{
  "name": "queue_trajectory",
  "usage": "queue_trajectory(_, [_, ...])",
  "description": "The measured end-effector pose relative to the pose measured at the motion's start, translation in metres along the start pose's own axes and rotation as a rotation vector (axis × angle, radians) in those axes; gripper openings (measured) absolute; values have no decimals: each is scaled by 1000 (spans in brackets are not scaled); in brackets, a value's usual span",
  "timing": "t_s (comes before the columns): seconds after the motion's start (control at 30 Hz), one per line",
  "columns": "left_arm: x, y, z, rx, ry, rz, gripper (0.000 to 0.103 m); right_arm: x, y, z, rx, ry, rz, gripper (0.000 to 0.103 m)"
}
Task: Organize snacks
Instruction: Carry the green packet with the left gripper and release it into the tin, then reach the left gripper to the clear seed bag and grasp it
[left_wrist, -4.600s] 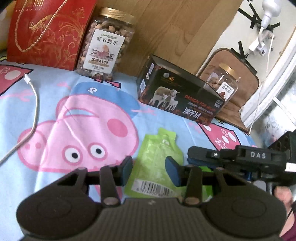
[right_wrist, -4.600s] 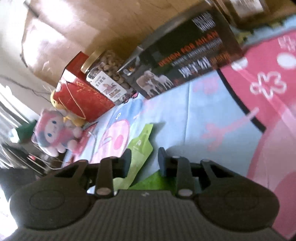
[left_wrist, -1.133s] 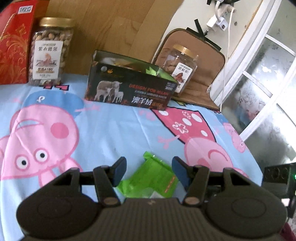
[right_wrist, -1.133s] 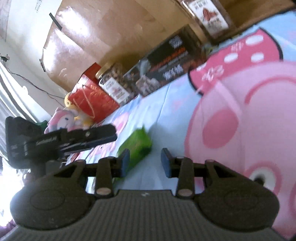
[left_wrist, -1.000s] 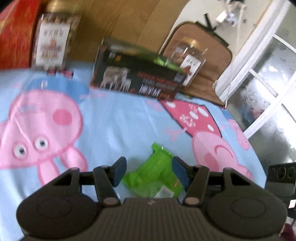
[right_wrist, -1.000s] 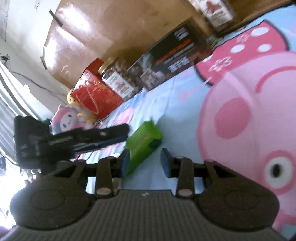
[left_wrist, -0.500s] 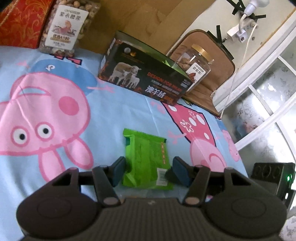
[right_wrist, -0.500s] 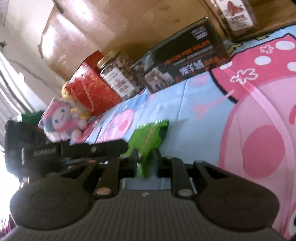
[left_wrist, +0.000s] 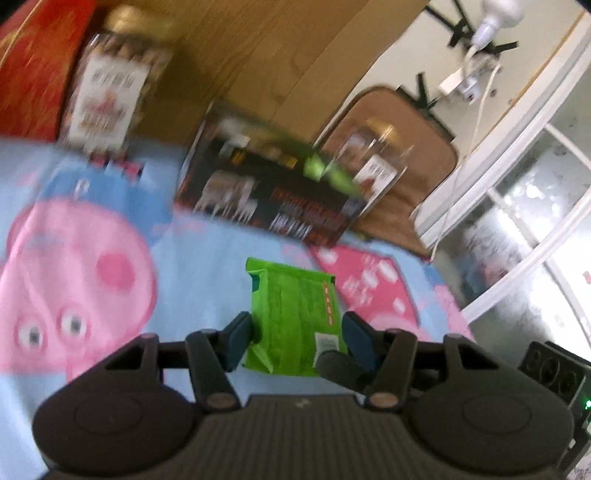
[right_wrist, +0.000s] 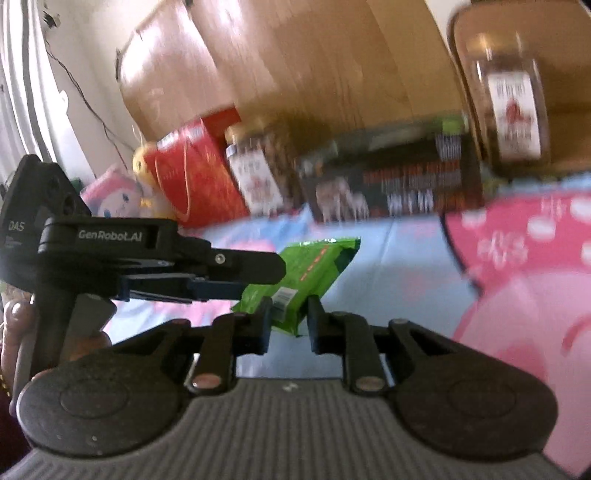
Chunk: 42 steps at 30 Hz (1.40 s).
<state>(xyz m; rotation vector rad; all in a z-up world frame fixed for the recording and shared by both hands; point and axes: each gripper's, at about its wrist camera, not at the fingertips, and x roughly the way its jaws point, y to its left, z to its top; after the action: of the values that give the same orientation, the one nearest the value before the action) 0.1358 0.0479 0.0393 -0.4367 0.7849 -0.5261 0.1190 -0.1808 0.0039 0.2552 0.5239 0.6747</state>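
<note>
A green snack packet (left_wrist: 291, 310) hangs just above the cartoon bedsheet (left_wrist: 110, 258), gripped from two sides. My left gripper (left_wrist: 299, 339) is shut on its long edges, near the barcode end. In the right wrist view, my right gripper (right_wrist: 289, 321) holds the packet's (right_wrist: 314, 269) near end; its jaws are still closing and both pads touch the wrapper. The left gripper (right_wrist: 258, 273) reaches in from the left there, held by a hand. The black sheep-print box (left_wrist: 273, 206) stands open behind, with green packets (left_wrist: 325, 173) sticking out of it.
A nut jar (left_wrist: 107, 99) and a red gift bag (left_wrist: 33, 66) stand left of the box, a second jar (left_wrist: 373, 166) to its right against a brown cushion. A plush toy (right_wrist: 110, 195) sits far left. A power strip (left_wrist: 554, 376) and a window are at the right.
The packet, flat on the sheet half a second ago, is now lifted clear of it. Both grippers have risen with it. The right gripper has rolled towards level and its jaws have narrowed.
</note>
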Motion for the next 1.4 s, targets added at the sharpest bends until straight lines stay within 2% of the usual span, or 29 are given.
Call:
queue_trajectory(0.13, [6, -14, 40, 60, -68, 3, 54, 5, -3, 38, -61, -90, -14, 22])
queue_trajectory(0.33, [32, -10, 105, 79, -161, 35, 54, 47, -22, 95, -103, -181, -32, 22])
queue_trajectory(0.43, [52, -1, 126, 77, -178, 73, 54, 77, -34, 113, -113, -192, -50, 22])
queue_trajectory(0.6, [84, 20, 139, 56, -156, 143, 55, 120, -49, 117, -118, -159, -66, 25])
queue_trajectory(0.67, [91, 22, 137, 62, -155, 172, 57, 130, -54, 116, -93, -140, -79, 30])
queue_trajectory(0.83, [84, 15, 130, 85, -170, 154, 57, 113, -53, 107, -74, -159, -82, 31])
queue_trajectory(0.93, [69, 7, 122, 91, -180, 131, 57, 93, -47, 100, -51, -189, -72, 31])
queue_trajectory(1.07, [35, -7, 96, 107, -186, 99, 57, 57, -36, 80, -18, -206, -49, 34])
queue_trajectory(1.2, [2, -10, 54, 96, -168, 79, 57, 28, -26, 46, 41, -160, -5, 36])
queue_trajectory(1.4, [-39, 8, -18, 40, -89, 103, 57, -3, -16, -11, 151, 9, 110, 36])
